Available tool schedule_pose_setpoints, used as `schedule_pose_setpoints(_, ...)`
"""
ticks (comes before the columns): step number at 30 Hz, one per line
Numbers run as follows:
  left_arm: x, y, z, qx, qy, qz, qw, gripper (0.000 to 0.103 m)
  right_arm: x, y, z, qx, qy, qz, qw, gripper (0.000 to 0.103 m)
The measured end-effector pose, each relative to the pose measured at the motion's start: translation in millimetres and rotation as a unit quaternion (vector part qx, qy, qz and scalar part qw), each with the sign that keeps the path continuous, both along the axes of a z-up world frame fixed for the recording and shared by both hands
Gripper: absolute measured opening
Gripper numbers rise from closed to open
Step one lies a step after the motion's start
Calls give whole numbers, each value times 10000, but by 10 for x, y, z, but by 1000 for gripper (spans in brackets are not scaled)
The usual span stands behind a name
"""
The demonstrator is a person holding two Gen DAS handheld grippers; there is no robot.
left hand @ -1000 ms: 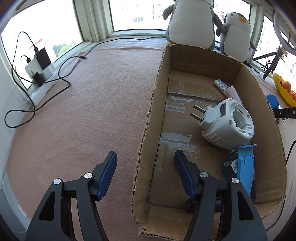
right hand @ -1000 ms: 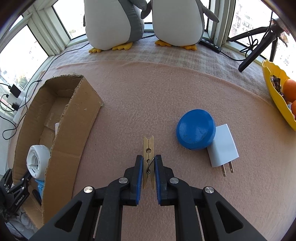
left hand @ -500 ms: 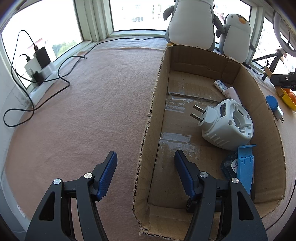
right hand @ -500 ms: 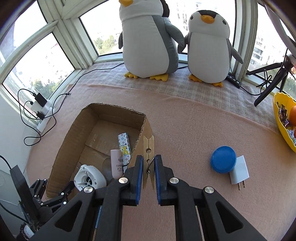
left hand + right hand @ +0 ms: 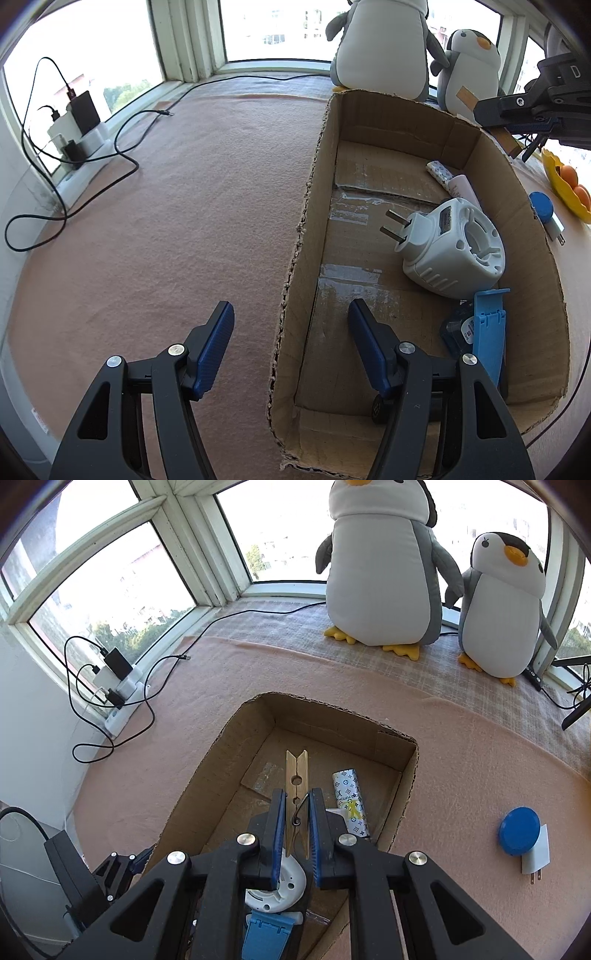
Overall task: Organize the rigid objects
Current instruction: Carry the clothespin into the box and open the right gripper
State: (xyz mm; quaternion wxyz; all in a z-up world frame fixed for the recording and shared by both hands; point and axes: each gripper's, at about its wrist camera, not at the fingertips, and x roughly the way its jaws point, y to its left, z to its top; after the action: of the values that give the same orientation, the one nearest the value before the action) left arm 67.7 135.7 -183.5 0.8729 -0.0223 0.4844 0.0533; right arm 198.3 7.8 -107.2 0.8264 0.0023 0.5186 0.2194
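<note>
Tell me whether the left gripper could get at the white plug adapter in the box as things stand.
Probably yes. The left gripper is open and empty, straddling the cardboard box's near wall, and the white plug adapter lies uncovered ahead with bare box floor between.

Right claw (image 5: 296, 825) gripping a wooden clothespin (image 5: 297, 786) above an open cardboard box (image 5: 325, 710), white plug adapter (image 5: 275, 886) and patterned tube (image 5: 349, 797) lying inside, blue lid (image 5: 518, 830) touching a white charger (image 5: 535, 856) on the pink blanket (image 5: 461, 760), two plush penguins (image 5: 380, 572) standing by the window.

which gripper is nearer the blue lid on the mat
Right. The right gripper, jaws shut on the clothespin, hangs over the box; the blue lid lies outside its right wall. The left gripper straddles the opposite wall.
</note>
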Motion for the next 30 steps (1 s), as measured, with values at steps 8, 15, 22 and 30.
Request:
schedule_pose_setpoints(8,2,1,-4,-9,-3,2,10000,65,20,267,-235,-127,180,154,9996,11)
schedule_pose_setpoints(15,2,2,-4,-10,-3,1,10000,65,24,338,-367,-202,275,194,9992,11)
schedule_pose_setpoints(22,1,5,-4,-10,-4,0,10000,65,17,400,-374,-244,262,293,9989,11)
schedule_pose_setpoints(30,0,7,-4,-12,-5,0,10000,65,7,387,-313,-283,31,220,9994,56)
